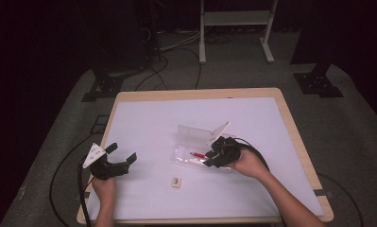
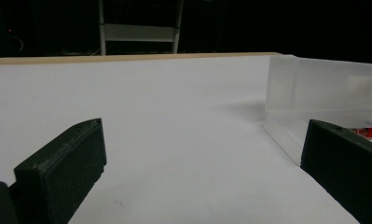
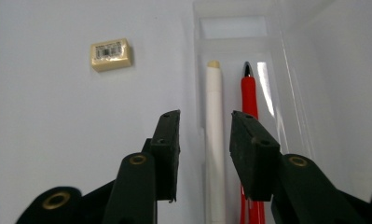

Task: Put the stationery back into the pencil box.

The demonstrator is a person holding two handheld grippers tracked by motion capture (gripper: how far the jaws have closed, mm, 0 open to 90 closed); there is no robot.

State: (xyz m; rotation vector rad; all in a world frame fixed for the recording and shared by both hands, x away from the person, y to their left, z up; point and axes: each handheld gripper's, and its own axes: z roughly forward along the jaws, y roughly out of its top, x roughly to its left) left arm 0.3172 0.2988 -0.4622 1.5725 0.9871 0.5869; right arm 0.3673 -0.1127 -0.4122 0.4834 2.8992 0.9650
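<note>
Nearest to me on the worktop (image 1: 143, 118) lies a small cream eraser (image 1: 176, 181) with a barcode label, alone on the white sheet between my two hands. In the right gripper view it sits to the left of the case, well apart from my fingers.

My left gripper (image 1: 122, 158) rests at the near left, its fingers (image 2: 65, 168) spread wide with nothing between them, only bare white surface. It is well apart from the case.

My right gripper (image 1: 213, 155) is over the near right end of a clear plastic pencil case (image 1: 195, 142). Its fingers (image 3: 168, 142) stand parted, straddling a white pen (image 3: 215, 116) without pressing on it. A red pen (image 3: 250, 100) lies just beside the white one, both along the tray of the case.

Farther off, the case's lid (image 1: 193, 134) stands upright at the back edge of the tray, frosted and see-through; in the left gripper view it rises at the right.

Beyond the worktop's far edge a white metal frame (image 1: 235, 19) stands on the grey floor.
</note>
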